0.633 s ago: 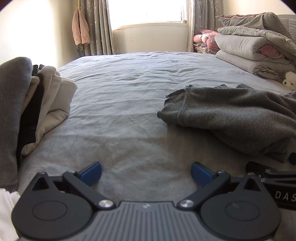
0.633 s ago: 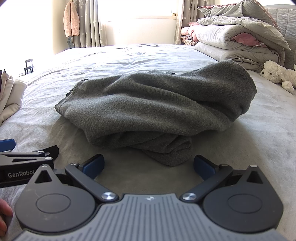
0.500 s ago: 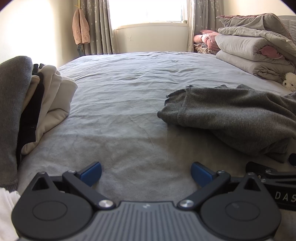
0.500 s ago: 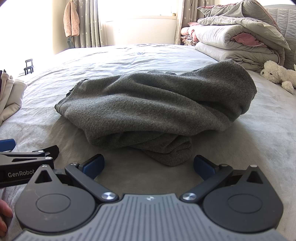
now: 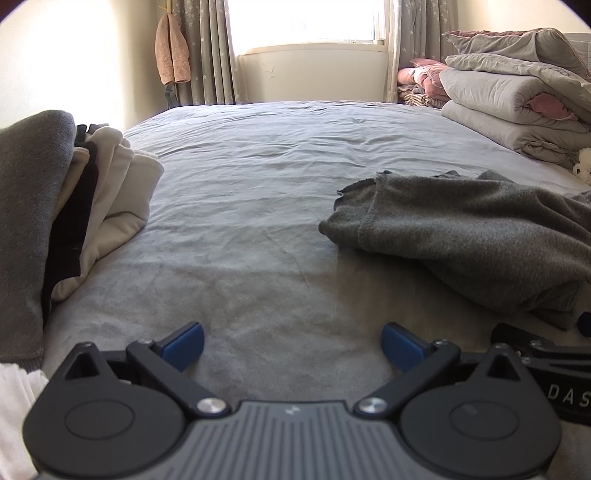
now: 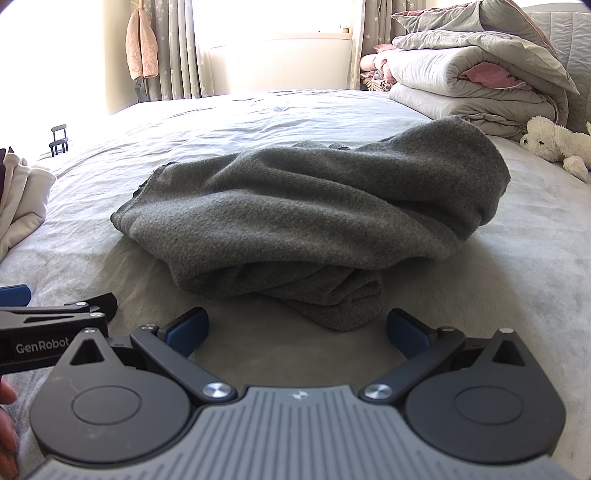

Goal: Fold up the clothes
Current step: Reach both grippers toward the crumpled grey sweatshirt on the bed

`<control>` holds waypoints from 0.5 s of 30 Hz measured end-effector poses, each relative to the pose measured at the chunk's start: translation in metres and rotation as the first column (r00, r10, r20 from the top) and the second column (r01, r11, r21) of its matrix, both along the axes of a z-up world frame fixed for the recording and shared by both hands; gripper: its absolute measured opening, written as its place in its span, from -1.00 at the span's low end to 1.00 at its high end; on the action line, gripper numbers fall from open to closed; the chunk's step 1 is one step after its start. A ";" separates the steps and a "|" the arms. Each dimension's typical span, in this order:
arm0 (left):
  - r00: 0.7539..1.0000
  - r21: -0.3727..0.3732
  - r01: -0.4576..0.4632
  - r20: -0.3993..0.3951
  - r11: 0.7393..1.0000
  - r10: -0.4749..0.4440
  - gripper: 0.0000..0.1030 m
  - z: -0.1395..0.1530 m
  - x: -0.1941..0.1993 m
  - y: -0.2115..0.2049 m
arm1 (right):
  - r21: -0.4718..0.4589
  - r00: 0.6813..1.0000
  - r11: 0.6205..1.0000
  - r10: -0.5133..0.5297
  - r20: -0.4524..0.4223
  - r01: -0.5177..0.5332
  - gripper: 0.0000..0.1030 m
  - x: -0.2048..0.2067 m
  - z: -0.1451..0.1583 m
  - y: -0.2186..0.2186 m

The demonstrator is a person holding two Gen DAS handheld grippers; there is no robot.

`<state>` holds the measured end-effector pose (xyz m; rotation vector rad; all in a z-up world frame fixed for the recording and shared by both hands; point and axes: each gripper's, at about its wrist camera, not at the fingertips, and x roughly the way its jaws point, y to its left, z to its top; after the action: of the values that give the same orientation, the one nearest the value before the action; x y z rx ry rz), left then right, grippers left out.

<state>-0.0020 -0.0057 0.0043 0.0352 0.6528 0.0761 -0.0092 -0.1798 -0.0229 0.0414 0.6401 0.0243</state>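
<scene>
Grey bed sheet (image 5: pixel 280 192) wrinkled; curtains (image 5: pixel 207 51) by bright window (image 5: pixel 306 22).

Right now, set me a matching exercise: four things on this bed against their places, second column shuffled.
1. grey sweater
2. stack of folded clothes
3. white plush toy
4. folded duvets

A. far right, piled high
B. left edge of the bed
C. just ahead of the right gripper
D. right side, below the duvets

Pairs: 1-C, 2-B, 3-D, 4-A

Crumpled grey sweater (image 6: pixel 306 206) on bed (image 6: pixel 535 258), right claw (image 6: pixel 295 332) spread wide before it
</scene>
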 end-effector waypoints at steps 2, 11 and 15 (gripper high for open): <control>1.000 -0.006 -0.018 0.000 1.000 0.018 0.99 0.001 -0.001 -0.002 | 0.011 1.000 1.000 -0.004 0.001 0.004 1.00 0.000 0.000 -0.002; 0.990 -0.008 0.126 0.057 0.992 -0.125 0.99 0.013 -0.013 -0.019 | 0.089 0.983 0.984 0.161 -0.091 -0.153 1.00 0.001 0.015 -0.034; 0.974 0.022 0.207 0.085 0.978 -0.208 0.99 0.018 -0.016 -0.033 | -0.017 0.985 0.986 0.167 -0.045 -0.167 1.00 -0.002 0.026 -0.053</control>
<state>-0.0182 -0.0390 0.0226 0.1122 0.5581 -0.1192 -0.0111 -0.2332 0.0032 -0.0319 0.6859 0.1792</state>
